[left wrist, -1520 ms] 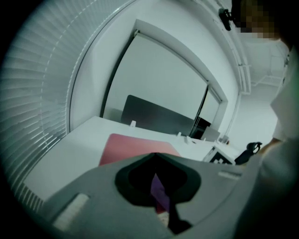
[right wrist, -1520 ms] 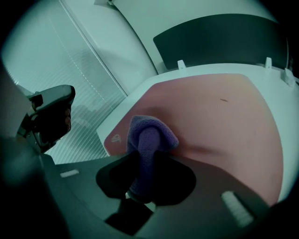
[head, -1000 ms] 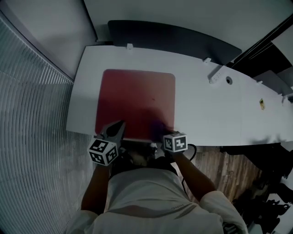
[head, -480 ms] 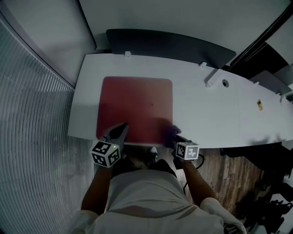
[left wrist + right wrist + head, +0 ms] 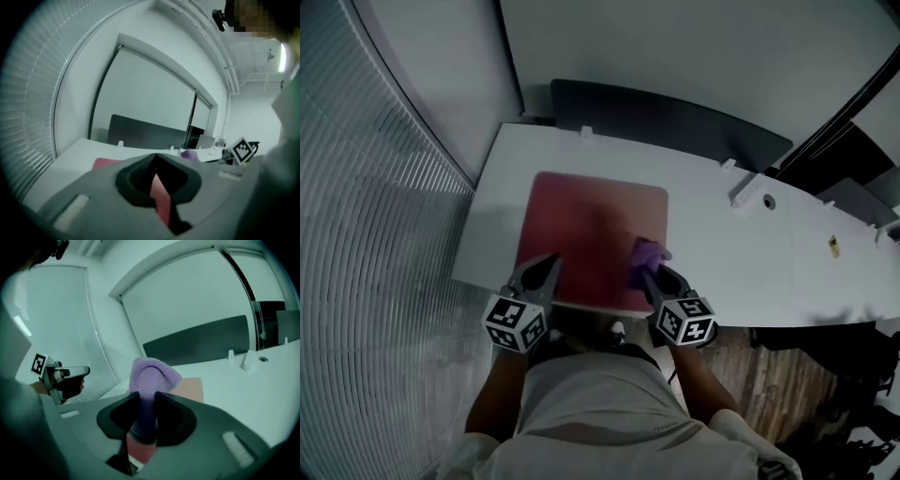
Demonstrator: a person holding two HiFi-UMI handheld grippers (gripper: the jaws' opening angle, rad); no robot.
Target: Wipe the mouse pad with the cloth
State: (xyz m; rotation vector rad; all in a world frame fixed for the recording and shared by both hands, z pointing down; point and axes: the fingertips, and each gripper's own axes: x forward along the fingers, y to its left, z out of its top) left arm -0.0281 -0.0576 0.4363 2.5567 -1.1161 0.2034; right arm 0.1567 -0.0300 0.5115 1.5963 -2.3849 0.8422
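Observation:
A red mouse pad (image 5: 586, 234) lies on the white desk (image 5: 722, 258), also visible in the left gripper view (image 5: 105, 163) and the right gripper view (image 5: 193, 387). My right gripper (image 5: 649, 273) (image 5: 146, 394) is shut on a purple cloth (image 5: 645, 257) (image 5: 152, 373), which bunches up above the jaws over the pad's near right part. My left gripper (image 5: 550, 262) (image 5: 155, 157) is shut and holds nothing, its tips over the pad's near left edge. From the left gripper view the cloth (image 5: 189, 154) peeks over the jaw.
A dark partition panel (image 5: 666, 108) runs along the desk's far edge. A white socket block (image 5: 744, 192) and a cable hole (image 5: 770, 202) lie at the desk's right. Window blinds (image 5: 384, 234) stand close on the left. Wooden floor (image 5: 769, 375) shows at lower right.
My right gripper has come up from the desk's front edge and forward over the pad, bringing the purple cloth into plain sight. The left gripper has stayed at the pad's near left edge.

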